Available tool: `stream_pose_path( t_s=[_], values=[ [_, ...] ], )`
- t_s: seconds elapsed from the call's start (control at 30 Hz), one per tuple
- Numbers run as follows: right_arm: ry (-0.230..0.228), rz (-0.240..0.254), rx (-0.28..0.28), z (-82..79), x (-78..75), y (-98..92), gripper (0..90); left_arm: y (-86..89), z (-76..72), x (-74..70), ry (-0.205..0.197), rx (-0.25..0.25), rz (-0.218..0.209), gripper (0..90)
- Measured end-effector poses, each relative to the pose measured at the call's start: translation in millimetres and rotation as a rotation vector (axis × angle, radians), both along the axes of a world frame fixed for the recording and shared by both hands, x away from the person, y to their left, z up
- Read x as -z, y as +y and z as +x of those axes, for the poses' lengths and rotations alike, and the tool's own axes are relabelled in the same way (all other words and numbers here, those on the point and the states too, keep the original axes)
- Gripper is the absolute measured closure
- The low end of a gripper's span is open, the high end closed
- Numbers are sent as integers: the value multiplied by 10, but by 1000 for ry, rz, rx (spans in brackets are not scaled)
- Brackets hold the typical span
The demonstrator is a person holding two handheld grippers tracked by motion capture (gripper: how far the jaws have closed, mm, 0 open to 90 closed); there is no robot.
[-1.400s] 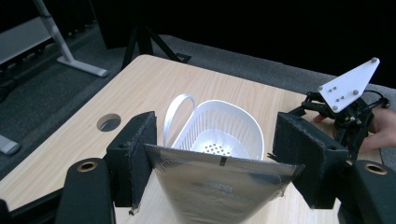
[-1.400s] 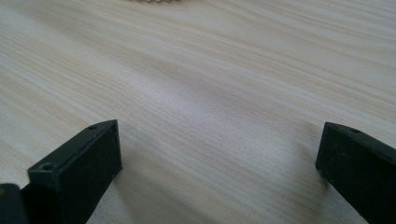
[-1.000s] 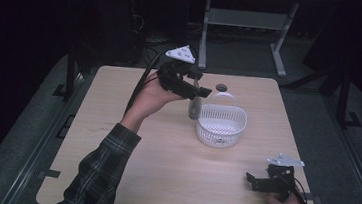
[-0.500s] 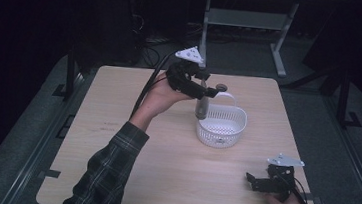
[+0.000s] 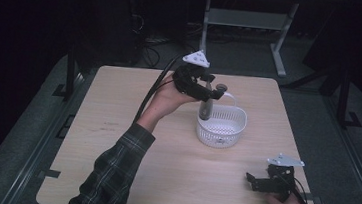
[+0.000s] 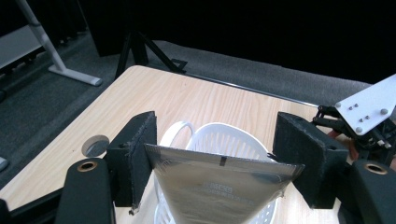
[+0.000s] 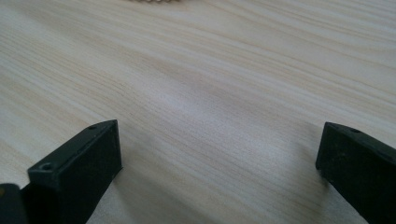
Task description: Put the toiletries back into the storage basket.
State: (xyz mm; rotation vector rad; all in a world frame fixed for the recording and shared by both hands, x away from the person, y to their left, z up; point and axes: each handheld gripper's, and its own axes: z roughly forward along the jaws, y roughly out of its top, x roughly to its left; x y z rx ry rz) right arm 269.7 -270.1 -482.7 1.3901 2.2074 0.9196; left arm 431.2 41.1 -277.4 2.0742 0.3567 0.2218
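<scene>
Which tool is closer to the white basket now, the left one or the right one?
Left. The left tool holds a silver pouch just above the white basket; the right tool rests near the table's front edge.

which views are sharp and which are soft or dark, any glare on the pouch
High view: table lit, surroundings near black, basket fairly sharp. Left gripper view: silver pouch in the left hand-held gripper shows a soft sheen, no harsh glare; close jaws slightly soft. Right gripper view: wood grain sharp in mid-frame, jaws blurred.
</scene>
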Motion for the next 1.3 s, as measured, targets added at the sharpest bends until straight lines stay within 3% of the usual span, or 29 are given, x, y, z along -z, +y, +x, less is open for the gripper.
stream_pose_path(
  t_s=[1.3],
  values=[
    [-3,-2,-1,3,2,-1,0,-171,59,529,40,-5,110,302]
  ],
)
